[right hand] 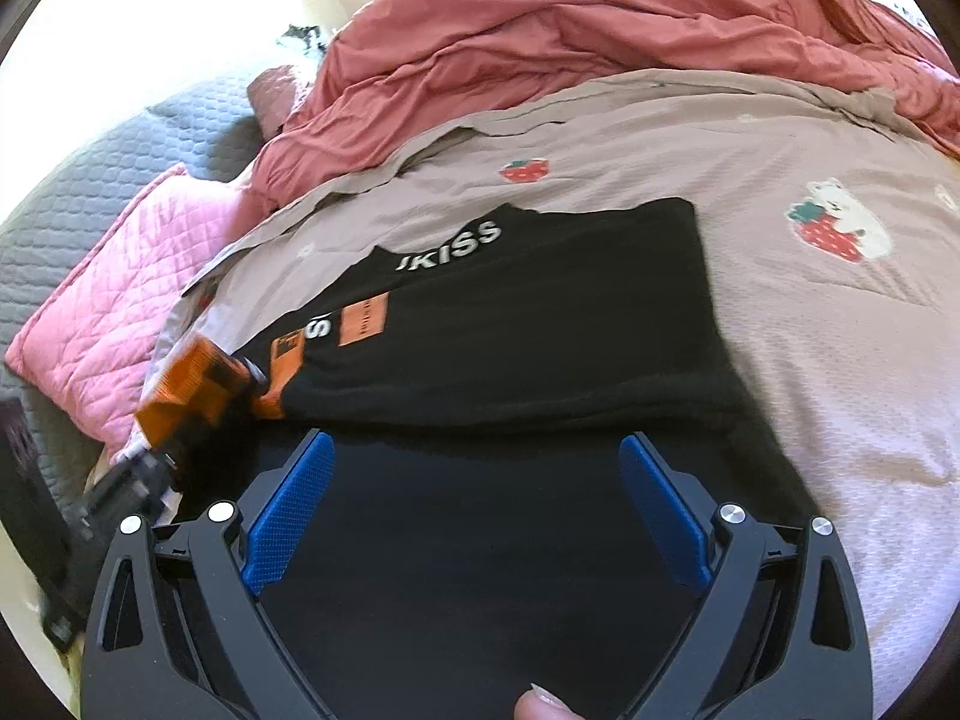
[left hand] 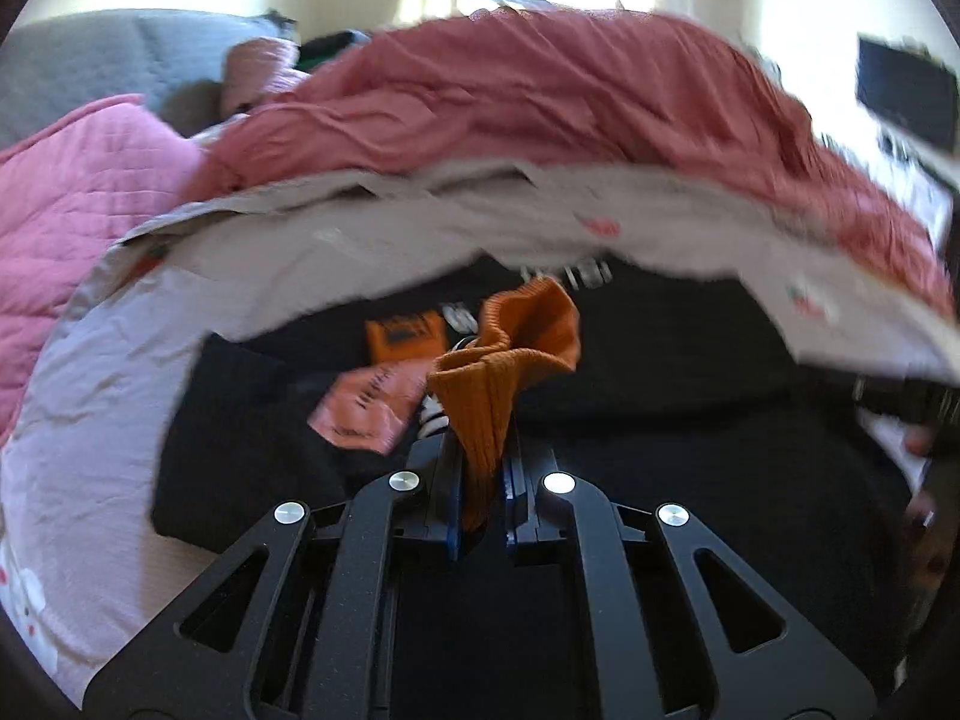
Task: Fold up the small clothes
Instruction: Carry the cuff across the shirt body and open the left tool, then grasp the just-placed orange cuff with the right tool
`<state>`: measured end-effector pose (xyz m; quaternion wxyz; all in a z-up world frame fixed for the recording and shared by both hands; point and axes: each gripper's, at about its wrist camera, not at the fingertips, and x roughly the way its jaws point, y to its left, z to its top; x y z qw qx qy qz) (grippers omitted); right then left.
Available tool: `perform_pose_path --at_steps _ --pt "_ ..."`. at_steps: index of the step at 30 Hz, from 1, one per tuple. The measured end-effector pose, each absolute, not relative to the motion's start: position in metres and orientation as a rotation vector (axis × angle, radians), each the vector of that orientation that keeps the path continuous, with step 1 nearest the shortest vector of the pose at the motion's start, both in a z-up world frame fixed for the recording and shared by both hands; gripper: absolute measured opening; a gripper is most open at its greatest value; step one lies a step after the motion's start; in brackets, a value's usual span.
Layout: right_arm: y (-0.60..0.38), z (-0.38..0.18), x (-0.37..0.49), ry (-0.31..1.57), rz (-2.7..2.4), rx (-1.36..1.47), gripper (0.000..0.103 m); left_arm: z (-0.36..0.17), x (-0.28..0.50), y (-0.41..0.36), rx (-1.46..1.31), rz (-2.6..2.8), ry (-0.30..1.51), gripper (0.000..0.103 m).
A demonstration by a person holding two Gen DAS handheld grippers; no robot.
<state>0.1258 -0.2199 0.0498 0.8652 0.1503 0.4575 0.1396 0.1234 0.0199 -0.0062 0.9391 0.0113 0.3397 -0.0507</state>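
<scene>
A black sweatshirt [right hand: 540, 312] with white letters and orange patches lies flat on the beige strawberry sheet [right hand: 840, 348]. In the left wrist view my left gripper [left hand: 480, 462] is shut on its orange ribbed cuff [left hand: 516, 348], which bunches up above the jaws over the black cloth [left hand: 660, 432]. In the right wrist view that cuff [right hand: 192, 384] shows lifted at the sweatshirt's left edge, blurred, with the left gripper [right hand: 144, 468] under it. My right gripper [right hand: 477, 441] hovers open over the near part of the sweatshirt, blue pads [right hand: 288, 510] wide apart with only the cloth below them.
A rumpled red duvet [right hand: 600, 18] is heaped along the far side of the bed. A pink quilted pillow [right hand: 120, 276] and a grey quilted cover [right hand: 120, 156] lie to the left. A thumb [right hand: 540, 705] shows at the bottom edge.
</scene>
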Motion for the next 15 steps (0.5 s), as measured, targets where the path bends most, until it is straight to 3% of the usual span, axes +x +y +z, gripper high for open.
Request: perform_pose_path --at_steps 5,8,11,15 --pt "-0.225 0.047 0.13 0.964 0.276 0.333 0.095 -0.025 0.12 0.009 0.066 -0.175 0.764 0.011" --pt "-0.221 0.048 0.131 0.964 0.284 0.332 0.095 -0.025 0.115 0.005 0.079 -0.228 0.77 0.026" --pt "-0.214 0.05 0.132 0.969 0.302 0.325 0.095 -0.024 0.109 -0.004 0.102 -0.283 0.785 0.034" --pt "-0.2 0.051 0.134 0.981 0.337 0.316 0.095 -0.016 0.1 -0.003 0.081 -0.32 0.766 0.037"
